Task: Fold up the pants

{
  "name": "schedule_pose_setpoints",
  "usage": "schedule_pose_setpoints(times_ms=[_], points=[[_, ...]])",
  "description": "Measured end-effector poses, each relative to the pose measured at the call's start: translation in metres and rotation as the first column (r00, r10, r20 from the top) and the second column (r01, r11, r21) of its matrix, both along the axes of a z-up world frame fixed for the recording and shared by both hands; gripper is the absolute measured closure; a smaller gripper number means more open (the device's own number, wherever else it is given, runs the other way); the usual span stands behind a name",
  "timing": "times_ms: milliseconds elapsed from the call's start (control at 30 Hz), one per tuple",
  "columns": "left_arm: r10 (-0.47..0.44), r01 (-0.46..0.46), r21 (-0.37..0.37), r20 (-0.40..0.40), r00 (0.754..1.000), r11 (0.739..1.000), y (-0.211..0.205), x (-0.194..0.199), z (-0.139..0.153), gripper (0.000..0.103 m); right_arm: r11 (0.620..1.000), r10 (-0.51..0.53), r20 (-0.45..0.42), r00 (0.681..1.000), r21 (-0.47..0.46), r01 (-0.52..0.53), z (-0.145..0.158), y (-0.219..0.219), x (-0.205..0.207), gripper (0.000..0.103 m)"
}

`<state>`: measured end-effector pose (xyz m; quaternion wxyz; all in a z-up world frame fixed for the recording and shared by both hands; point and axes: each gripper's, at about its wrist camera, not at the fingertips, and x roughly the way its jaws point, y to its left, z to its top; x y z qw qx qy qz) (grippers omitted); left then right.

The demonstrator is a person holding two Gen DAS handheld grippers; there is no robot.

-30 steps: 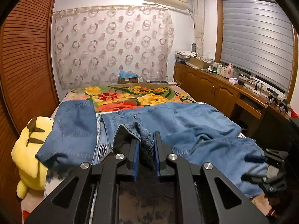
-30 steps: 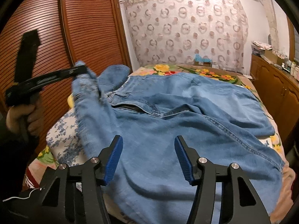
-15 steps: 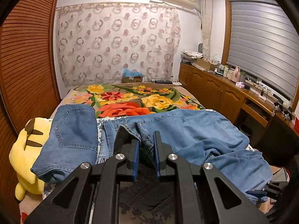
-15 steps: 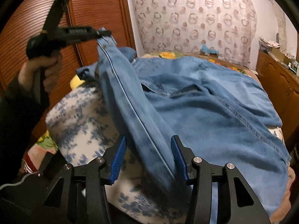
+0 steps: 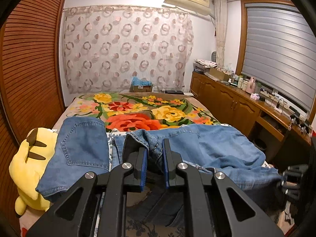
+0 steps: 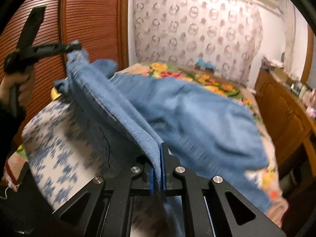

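Observation:
Blue denim pants (image 5: 217, 150) lie across the near part of the bed, and they also fill the right wrist view (image 6: 187, 114). My left gripper (image 5: 154, 150) is shut on a bunched hem or waistband of the pants and holds it up. In the right wrist view the left gripper (image 6: 74, 47) is at the upper left, lifting that end. My right gripper (image 6: 158, 158) is shut on a folded edge of the pants, with the fabric stretched between the two grippers.
A second folded pair of jeans (image 5: 79, 150) lies at the left beside a yellow plush toy (image 5: 29, 167). The floral blanket (image 5: 138, 110) covers the far bed. A wooden wardrobe (image 5: 25, 69) stands left, a cabinet counter (image 5: 246, 106) right.
My right gripper has closed on the edge of the pants and lifted it. My left gripper has raised its end higher, so the fabric is pulled up off the bed.

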<state>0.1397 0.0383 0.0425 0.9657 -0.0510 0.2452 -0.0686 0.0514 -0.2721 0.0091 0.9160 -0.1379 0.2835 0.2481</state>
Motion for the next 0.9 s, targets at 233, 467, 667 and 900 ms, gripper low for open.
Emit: schedule_pose_setpoints(times_ms=[233,467,667,900], points=[[0.007,-0.007,-0.022,0.006,1.000,1.000,0.009,0.013,0.004,0.088,0.999,-0.005,0.076,0.997,-0.037,0.008,0.025,0.015,0.033,0.098],[0.036,-0.036,-0.035,0.003,0.999,0.999,0.023,0.040,0.009,0.088,0.997,0.023,0.186,0.982,-0.073,-0.010,0.048,0.051,0.064,0.098],[0.063,-0.065,-0.048,-0.038,0.997,0.997,0.037,0.070,0.002,0.088,0.992,0.050,0.235,0.971,-0.127,-0.020,0.038,0.081,0.101,0.098],[0.080,-0.085,-0.060,-0.090,0.993,0.995,0.050,0.106,-0.015,0.088,0.990,0.057,0.240,0.969,-0.142,-0.023,0.025,0.101,0.160,0.098]])
